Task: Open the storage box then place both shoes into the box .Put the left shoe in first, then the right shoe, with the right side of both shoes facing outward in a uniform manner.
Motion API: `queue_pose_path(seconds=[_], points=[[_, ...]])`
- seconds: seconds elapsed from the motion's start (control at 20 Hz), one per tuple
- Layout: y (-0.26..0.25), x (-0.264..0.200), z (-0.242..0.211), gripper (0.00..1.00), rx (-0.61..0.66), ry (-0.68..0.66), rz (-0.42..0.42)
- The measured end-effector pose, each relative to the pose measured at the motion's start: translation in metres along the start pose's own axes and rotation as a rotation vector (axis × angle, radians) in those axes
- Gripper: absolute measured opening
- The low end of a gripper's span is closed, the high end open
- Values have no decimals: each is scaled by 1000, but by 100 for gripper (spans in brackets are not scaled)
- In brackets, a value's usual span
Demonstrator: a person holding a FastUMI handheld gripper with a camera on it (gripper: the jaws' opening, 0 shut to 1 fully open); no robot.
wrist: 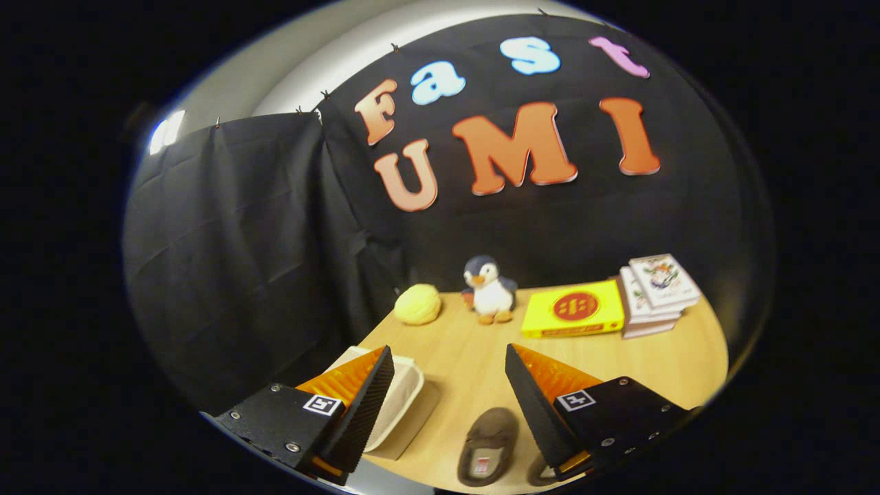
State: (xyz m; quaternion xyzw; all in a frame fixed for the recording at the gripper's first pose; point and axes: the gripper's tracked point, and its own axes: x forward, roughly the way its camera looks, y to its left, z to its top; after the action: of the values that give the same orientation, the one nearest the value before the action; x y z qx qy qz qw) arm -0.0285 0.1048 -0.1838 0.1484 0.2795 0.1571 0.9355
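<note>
The claw [450, 375] is spread wide above the table [474, 357], holding nothing; a slipper [489, 445] lies between its fingers, the box [402, 399] beside it.

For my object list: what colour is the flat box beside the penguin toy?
Yellow box with a red round mark, seen in the gripper view; gripper open.
</note>
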Motion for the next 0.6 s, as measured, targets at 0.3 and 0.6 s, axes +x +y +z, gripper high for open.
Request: queue_pose_path(seconds=[0.3,0.6], points=[[29,51,-95,97,225,276,129],[64,86,-158,97,315,474,220]])
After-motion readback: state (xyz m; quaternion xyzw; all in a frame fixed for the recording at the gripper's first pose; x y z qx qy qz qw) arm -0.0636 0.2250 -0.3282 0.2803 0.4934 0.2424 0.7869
